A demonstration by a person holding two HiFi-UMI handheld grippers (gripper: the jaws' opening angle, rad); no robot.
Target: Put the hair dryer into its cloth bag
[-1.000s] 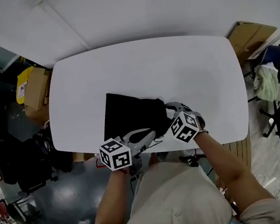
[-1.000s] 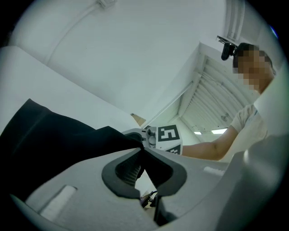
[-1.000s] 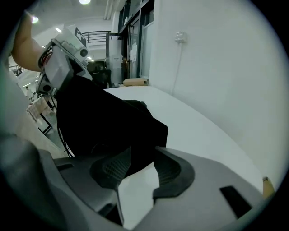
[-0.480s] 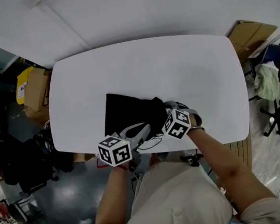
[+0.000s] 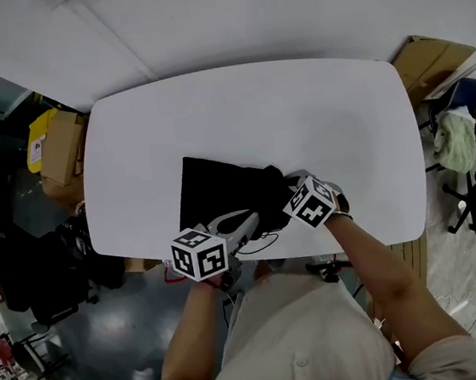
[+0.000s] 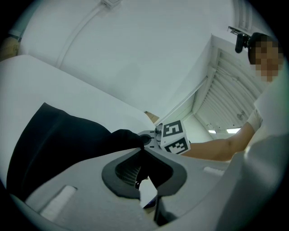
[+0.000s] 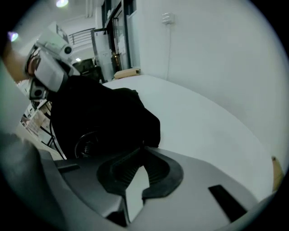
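Jaws: left gripper (image 6: 141, 151) and right gripper (image 7: 143, 149) both clamp cloth bag (image 5: 222, 197) | bag black, bunched at mouth

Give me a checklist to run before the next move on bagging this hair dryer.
1. Left gripper has the bag: ok, its jaws meet on the black cloth at the mouth.
2. Right gripper has the bag: ok, its tips are closed at the cloth edge.
3. Hair dryer fully inside: cannot tell; only a dark round part shows in the opening.
4. Nothing trailing outside: not ok; a thin loop lies on the table by the mouth, cord or drawstring unclear.
5. Bag supported: ok, it lies flat on the table, mouth near the person's edge.
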